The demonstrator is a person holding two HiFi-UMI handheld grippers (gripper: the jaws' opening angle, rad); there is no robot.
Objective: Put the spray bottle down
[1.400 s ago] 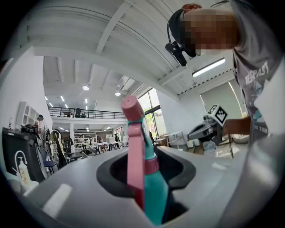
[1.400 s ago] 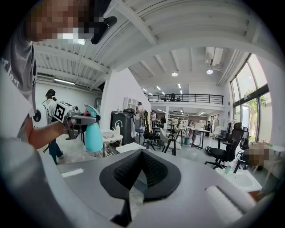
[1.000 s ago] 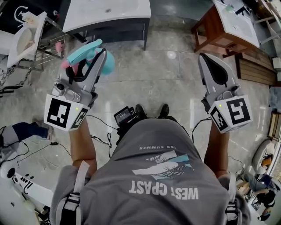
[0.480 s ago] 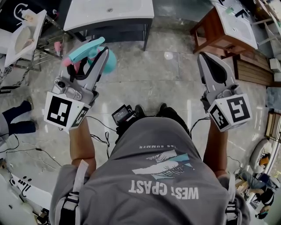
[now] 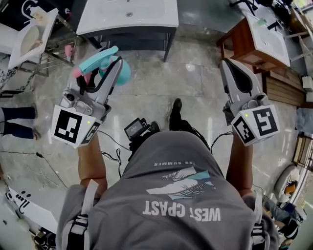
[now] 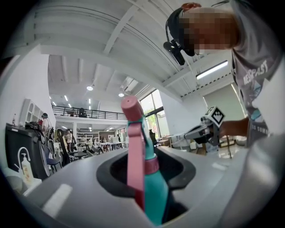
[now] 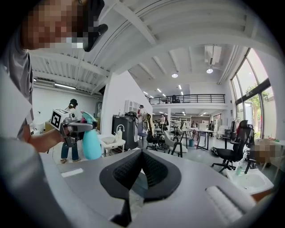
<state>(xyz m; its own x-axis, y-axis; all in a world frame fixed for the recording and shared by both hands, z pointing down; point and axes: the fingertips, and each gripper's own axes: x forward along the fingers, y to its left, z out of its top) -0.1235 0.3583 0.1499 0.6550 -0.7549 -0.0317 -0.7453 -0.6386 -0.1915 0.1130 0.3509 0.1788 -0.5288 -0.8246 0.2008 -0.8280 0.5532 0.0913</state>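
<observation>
A teal spray bottle (image 5: 123, 73) with a pink trigger and teal nozzle hangs over the marble floor, and my left gripper (image 5: 116, 61) is shut on its neck. In the left gripper view the bottle (image 6: 153, 187) stands upright between the grey jaws, its pink trigger pointing up. From the right gripper view the bottle (image 7: 91, 143) hangs below the left gripper (image 7: 73, 127) at the far left. My right gripper (image 5: 226, 64) is held level on the right, shut, with nothing between its black pads (image 7: 153, 171).
A white sink counter (image 5: 129, 14) on a dark frame stands straight ahead. A wooden vanity with a white basin (image 5: 254, 44) is at the upper right, and a white basin on a metal rack (image 5: 32, 34) at the upper left. Someone's legs (image 5: 14, 122) and cables are at left.
The person has stepped forward, so the counter and vanity sit closer. The bystander's legs at left have shifted. Both grippers hold the same pose, the bottle still gripped.
</observation>
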